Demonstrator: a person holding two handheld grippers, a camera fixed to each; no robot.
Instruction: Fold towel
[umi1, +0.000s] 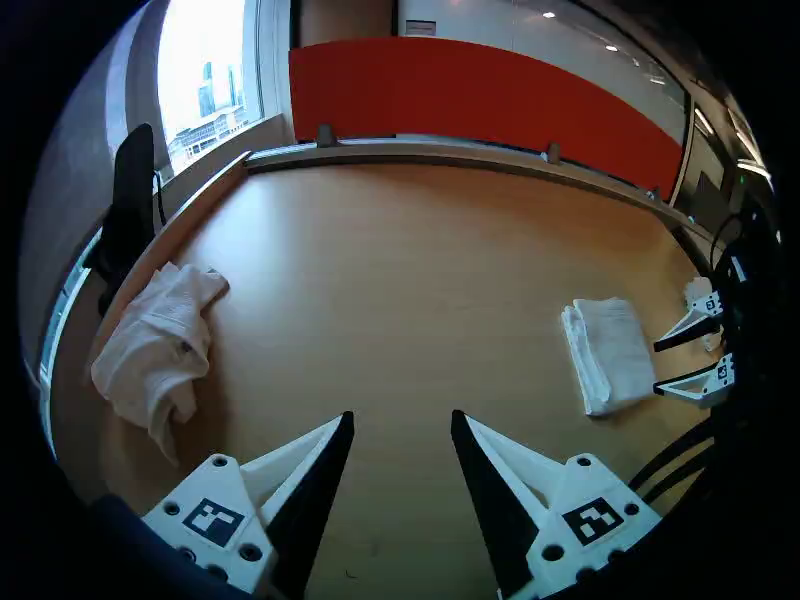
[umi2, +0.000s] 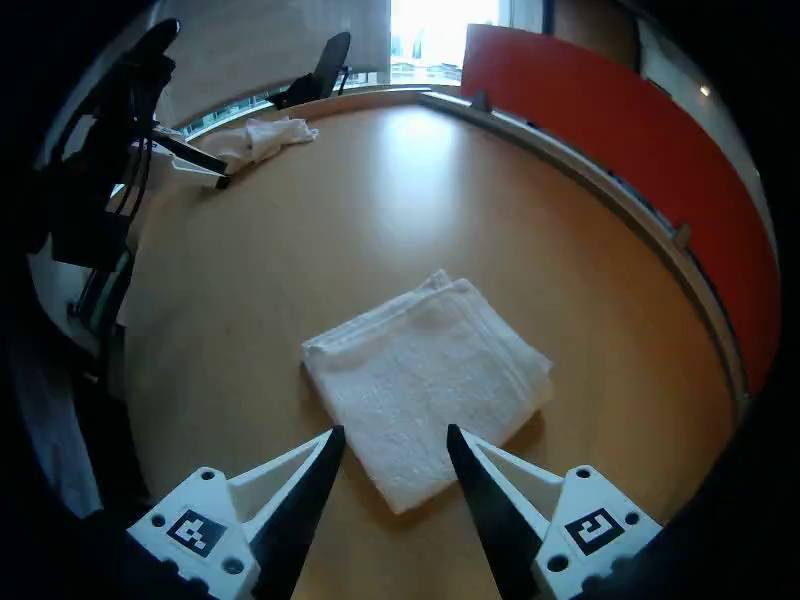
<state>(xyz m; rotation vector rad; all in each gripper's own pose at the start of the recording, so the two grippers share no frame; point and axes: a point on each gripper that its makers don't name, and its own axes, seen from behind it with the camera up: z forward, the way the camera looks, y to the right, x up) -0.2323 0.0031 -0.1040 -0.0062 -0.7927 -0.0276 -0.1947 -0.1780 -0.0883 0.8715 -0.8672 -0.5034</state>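
Folded towel (umi1: 607, 352) near bench (umi1: 400, 280) right edge, crumpled towel (umi1: 158, 345) at left edge, bare wood between. Left gripper (umi1: 400, 440), right gripper (umi2: 395, 445): fingers wide, empty.

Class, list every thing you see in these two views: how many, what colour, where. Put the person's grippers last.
table: one, light wood, under everything
divider panel: one, red, along the table's far edge
window: one, bright, past the table's corner
chair: one, black, by the window
crumpled towel: one, white, at the table edge near the chair
folded towel: one, white, flat on the table, just ahead of the right gripper
left gripper: one, white and black, open, over bare table
right gripper: one, white and black, open, holding nothing
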